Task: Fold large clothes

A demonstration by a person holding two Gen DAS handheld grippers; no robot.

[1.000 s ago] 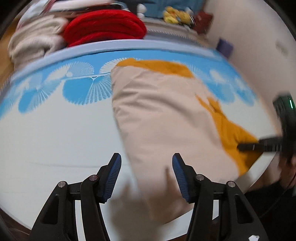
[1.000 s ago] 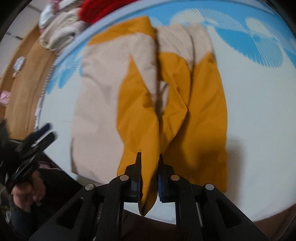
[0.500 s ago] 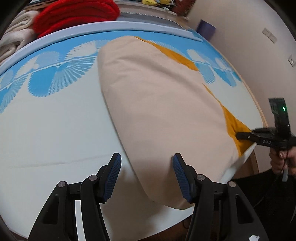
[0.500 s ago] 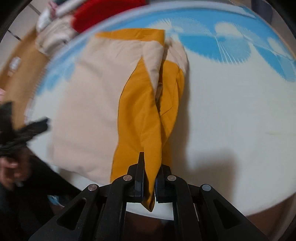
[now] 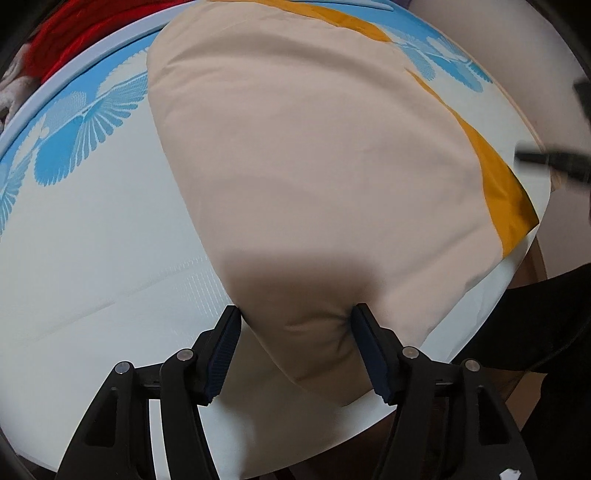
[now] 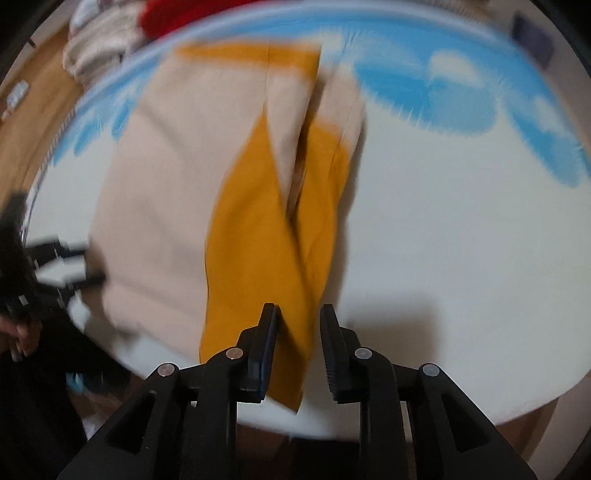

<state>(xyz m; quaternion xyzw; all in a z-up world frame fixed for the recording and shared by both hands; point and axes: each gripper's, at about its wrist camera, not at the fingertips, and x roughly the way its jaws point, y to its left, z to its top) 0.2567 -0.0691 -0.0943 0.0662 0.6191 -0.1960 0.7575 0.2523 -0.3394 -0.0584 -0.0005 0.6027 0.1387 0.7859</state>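
Note:
A large beige and mustard-yellow garment lies on the white table with a blue fan pattern. My left gripper is open, with its pads on either side of the beige near corner, which bunches between them. In the right wrist view the garment shows its beige side at left and a folded yellow panel in the middle. My right gripper is open, its jaws apart around the yellow hem at the table's near edge. The left gripper shows blurred at far left.
A red folded cloth and a pile of cream cloth lie past the table's far rim. Wooden floor shows at left. A pale wall stands at right. The person's dark clothing is by the near edge.
My left gripper moved forward and down onto the beige corner, which now sits between its pads. My right gripper opened and let go of the yellow hem.

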